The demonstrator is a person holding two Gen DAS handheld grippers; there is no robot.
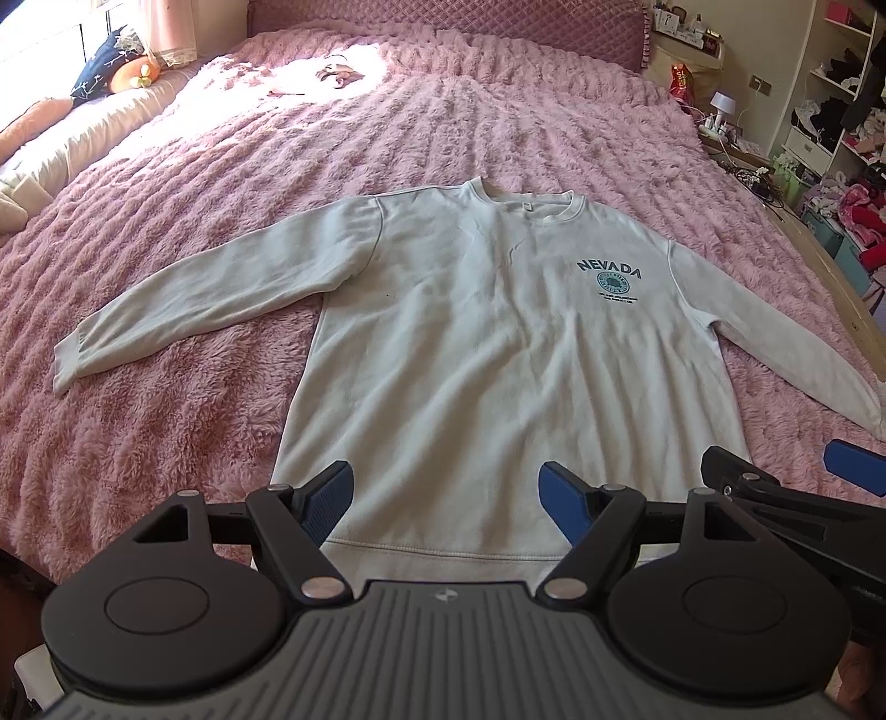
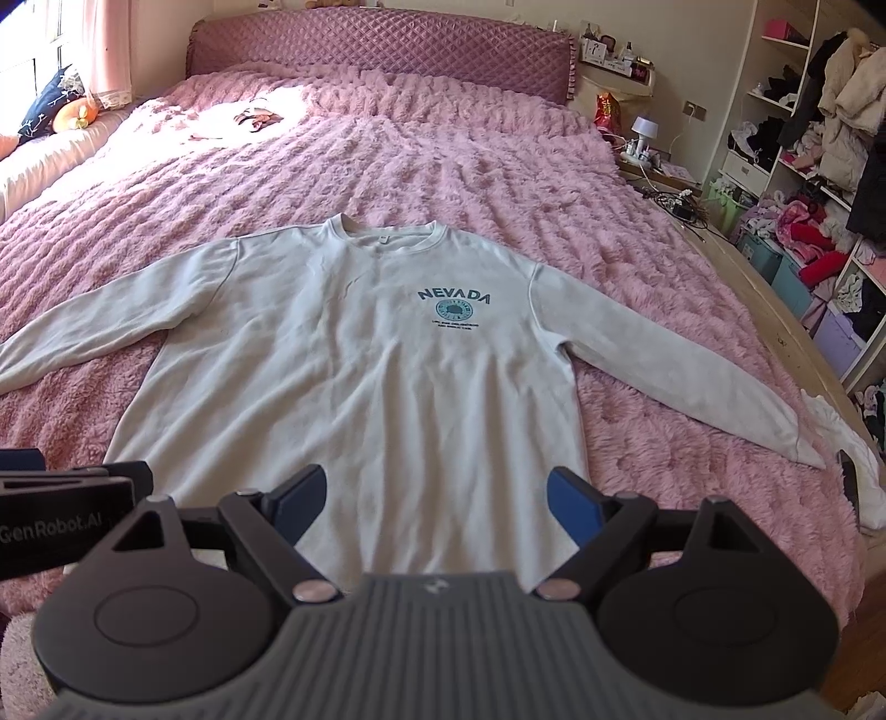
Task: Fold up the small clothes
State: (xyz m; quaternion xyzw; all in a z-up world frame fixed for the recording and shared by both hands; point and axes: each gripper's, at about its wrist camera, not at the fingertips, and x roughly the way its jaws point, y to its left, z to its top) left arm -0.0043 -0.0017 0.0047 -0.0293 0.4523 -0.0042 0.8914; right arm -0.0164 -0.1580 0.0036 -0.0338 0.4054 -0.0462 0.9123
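Note:
A pale grey-white sweatshirt (image 1: 470,343) (image 2: 376,376) with a teal NEVADA print lies flat and face up on a pink fluffy bedspread (image 1: 166,415) (image 2: 470,166), both sleeves spread out, collar away from me. My left gripper (image 1: 447,495) hovers open above the hem, nothing between its blue pads. My right gripper (image 2: 436,501) is also open over the hem's right half, holding nothing. The right gripper's blue pad (image 1: 853,473) shows at the right edge of the left wrist view; the left gripper's body (image 2: 61,509) sits at the left of the right wrist view.
A quilted pink headboard (image 2: 382,50) stands at the far end. Small garments (image 2: 257,117) lie in sunlight near the pillows. A white cloth (image 2: 847,465) lies by the right sleeve cuff. Open shelves with clothes (image 2: 819,166) and a cluttered bedside surface (image 2: 653,160) stand to the right.

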